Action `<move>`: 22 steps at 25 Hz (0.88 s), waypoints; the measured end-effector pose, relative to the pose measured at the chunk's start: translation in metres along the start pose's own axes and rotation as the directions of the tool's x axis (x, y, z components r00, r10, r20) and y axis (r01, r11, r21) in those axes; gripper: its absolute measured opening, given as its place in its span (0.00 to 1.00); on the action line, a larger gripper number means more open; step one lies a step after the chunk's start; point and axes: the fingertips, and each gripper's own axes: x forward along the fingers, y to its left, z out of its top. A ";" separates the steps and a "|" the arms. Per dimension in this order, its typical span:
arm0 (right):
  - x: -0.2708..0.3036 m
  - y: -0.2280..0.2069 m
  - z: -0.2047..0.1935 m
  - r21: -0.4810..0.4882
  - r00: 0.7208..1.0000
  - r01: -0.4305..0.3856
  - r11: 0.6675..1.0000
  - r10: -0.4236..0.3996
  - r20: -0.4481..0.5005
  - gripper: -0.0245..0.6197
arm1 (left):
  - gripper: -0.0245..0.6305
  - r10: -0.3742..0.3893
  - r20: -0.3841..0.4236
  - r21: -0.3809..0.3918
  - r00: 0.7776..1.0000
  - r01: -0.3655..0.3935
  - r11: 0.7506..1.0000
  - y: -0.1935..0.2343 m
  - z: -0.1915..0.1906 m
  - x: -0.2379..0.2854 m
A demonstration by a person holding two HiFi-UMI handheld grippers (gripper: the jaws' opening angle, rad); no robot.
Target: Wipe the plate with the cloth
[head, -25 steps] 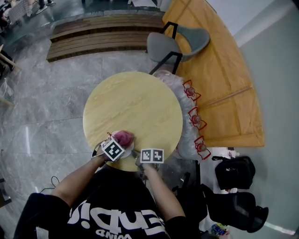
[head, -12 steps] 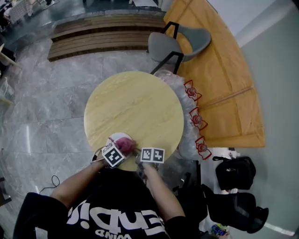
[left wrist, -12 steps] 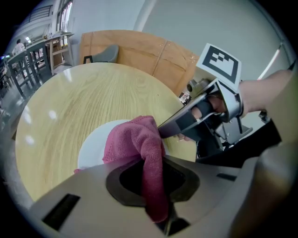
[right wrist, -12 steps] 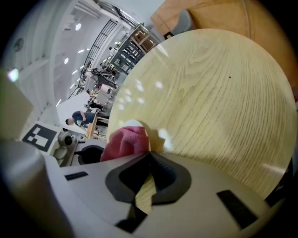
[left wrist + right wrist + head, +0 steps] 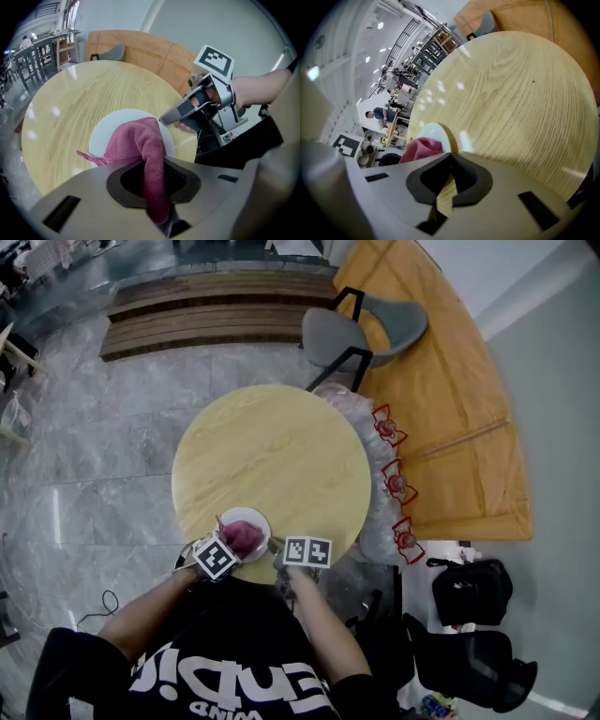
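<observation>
A white plate lies near the front edge of the round wooden table. A pink cloth rests bunched on the plate. My left gripper is shut on the cloth, which runs up between its jaws, over the plate. My right gripper is at the plate's right edge, jaws closed on the rim. Its fingertip shows touching the rim in the left gripper view. The cloth shows beyond the right jaws.
A grey chair stands behind the table. Clear bags with red print hang by the table's right edge. A curved wooden platform lies to the right, black bags on the floor.
My left gripper has drawn the cloth across the plate toward me and slightly left, baring the plate's far side. The right gripper has stayed at the rim.
</observation>
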 end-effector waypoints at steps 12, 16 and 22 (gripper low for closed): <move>0.001 0.001 -0.002 -0.021 1.000 -0.009 1.000 0.008 -0.014 0.07 | 0.14 0.137 -0.030 -0.081 0.990 -0.139 0.987 0.057 -0.017 -0.024; 0.002 0.001 -0.004 -0.035 1.000 -0.007 0.999 0.007 -0.019 0.07 | 0.14 0.154 -0.012 -0.093 0.988 -0.154 0.984 0.065 -0.011 -0.024; 0.002 0.002 -0.006 -0.050 1.000 -0.009 0.999 0.008 -0.027 0.07 | 0.14 0.170 0.000 -0.113 0.985 -0.169 0.979 0.073 -0.006 -0.026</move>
